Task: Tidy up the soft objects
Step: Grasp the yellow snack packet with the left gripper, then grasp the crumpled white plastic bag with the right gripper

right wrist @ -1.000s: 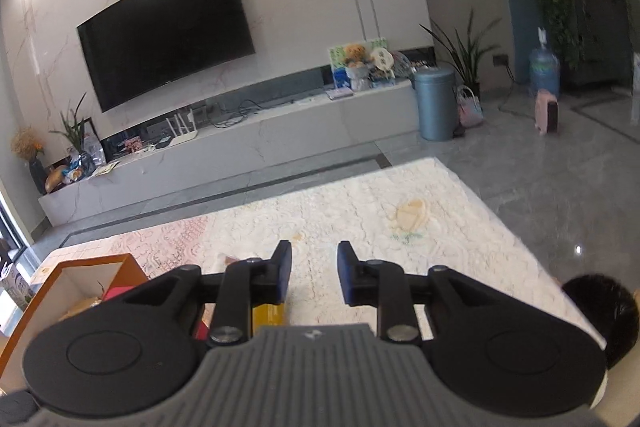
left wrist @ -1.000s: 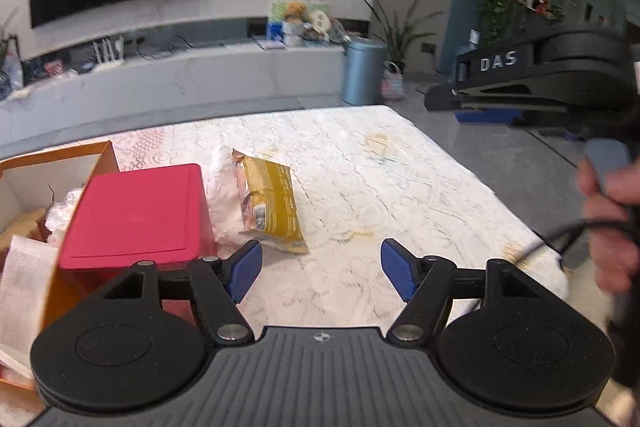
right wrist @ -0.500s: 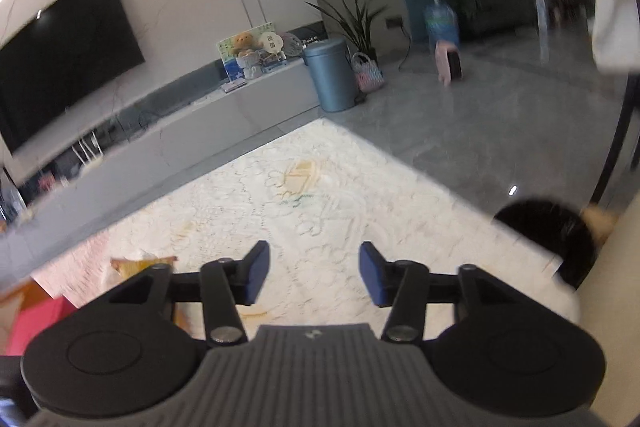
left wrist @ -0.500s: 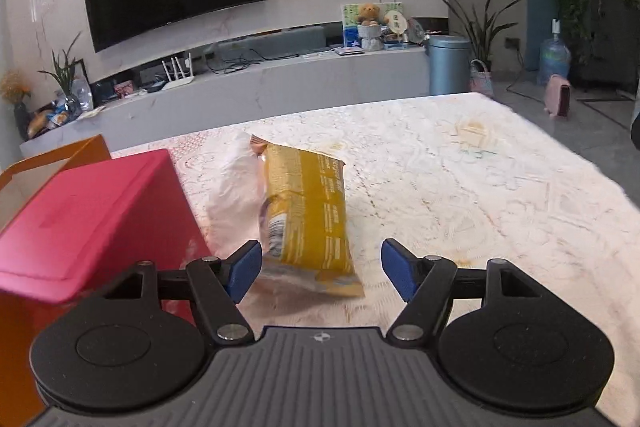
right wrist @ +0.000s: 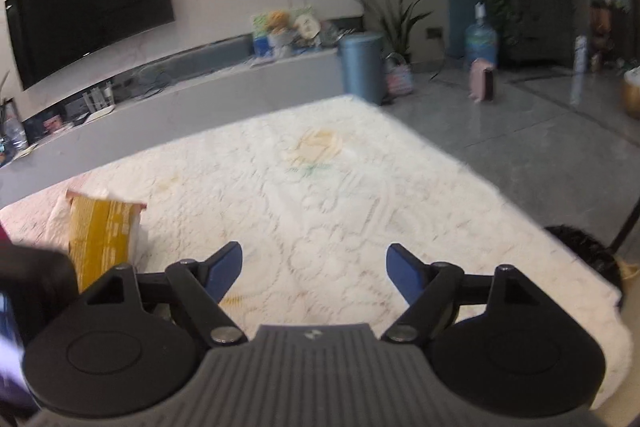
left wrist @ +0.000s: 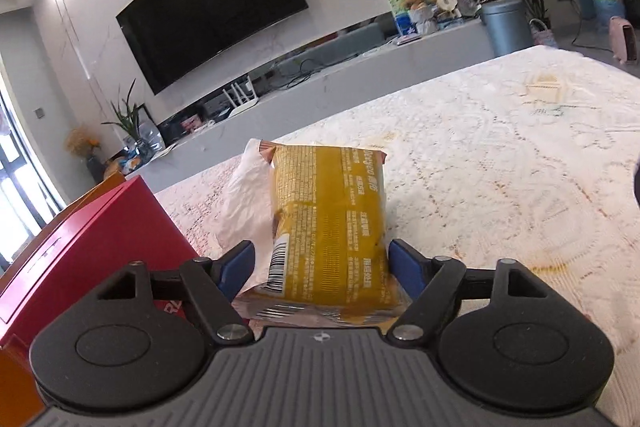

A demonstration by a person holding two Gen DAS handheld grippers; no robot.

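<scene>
A yellow snack packet (left wrist: 328, 203) lies on the white lace tablecloth (left wrist: 500, 167), partly on top of a crumpled white plastic bag (left wrist: 244, 199). My left gripper (left wrist: 322, 263) straddles the packet's near end. Its jaws are opening, and the blue pads stand on either side of the packet without pressing it. In the right wrist view the same packet (right wrist: 100, 231) shows at the far left. My right gripper (right wrist: 314, 263) hangs low over bare cloth to the packet's right, jaws opening, nothing between them.
A red box (left wrist: 92, 239) stands close on the left of the packet, with an orange carton (left wrist: 16, 387) behind it at the frame edge. The table's right edge (right wrist: 520, 211) drops to a grey tiled floor. A dark round object (right wrist: 584, 247) sits below that edge.
My left gripper moved forward and down until the yellow packet lay between its jaws, which spread a little. My right gripper sank toward the cloth and its jaws went from nearly shut to wide.
</scene>
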